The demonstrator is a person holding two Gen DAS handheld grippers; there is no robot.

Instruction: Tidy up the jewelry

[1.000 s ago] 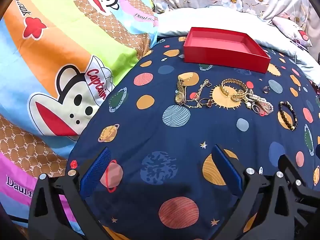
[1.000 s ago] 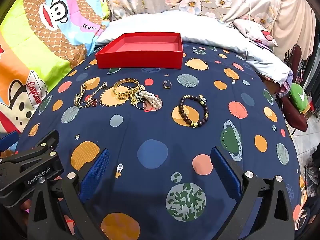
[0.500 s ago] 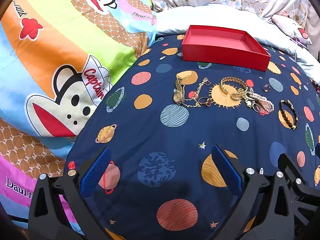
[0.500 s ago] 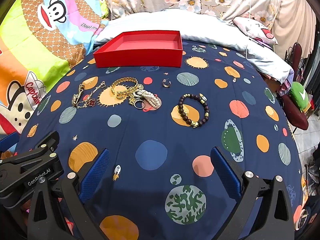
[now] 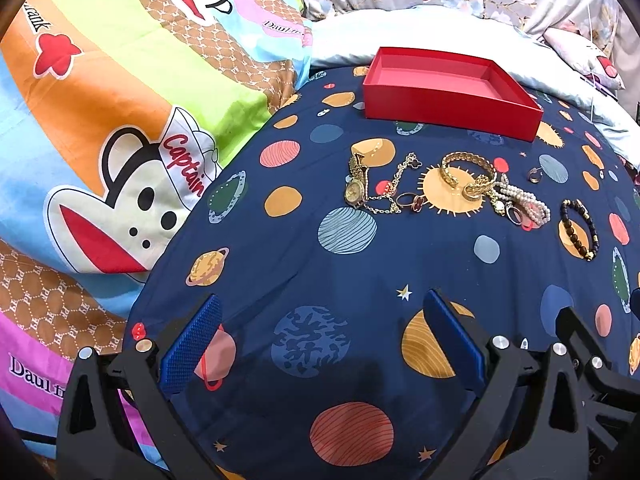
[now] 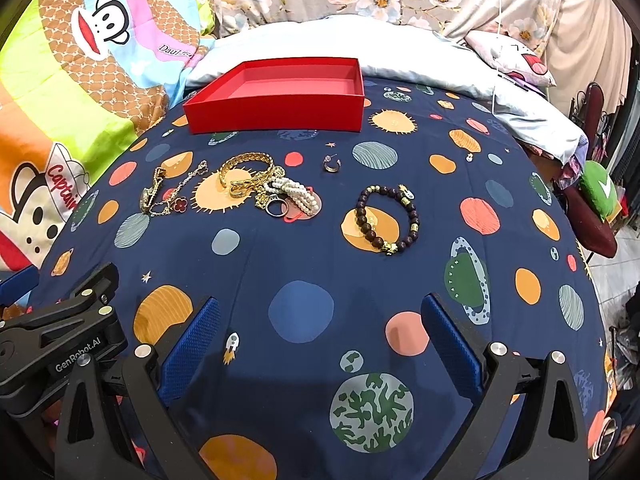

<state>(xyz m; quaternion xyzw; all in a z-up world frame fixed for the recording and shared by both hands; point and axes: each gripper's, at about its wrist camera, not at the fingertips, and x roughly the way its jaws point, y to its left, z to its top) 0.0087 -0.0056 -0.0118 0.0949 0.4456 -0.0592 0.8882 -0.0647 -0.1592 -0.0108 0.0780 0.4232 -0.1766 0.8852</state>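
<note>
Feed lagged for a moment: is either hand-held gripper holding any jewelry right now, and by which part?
Nothing is held. The left hand-held gripper and right hand-held gripper are both open, with only the bedspread between their fingers.

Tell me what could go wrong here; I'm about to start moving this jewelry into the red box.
The gold chain bracelet, pearl bracelet and silver ring lie tangled, so lifting one may drag the others. The small earring could sink into the soft planet-print bedspread and slip from the open right gripper.
</note>
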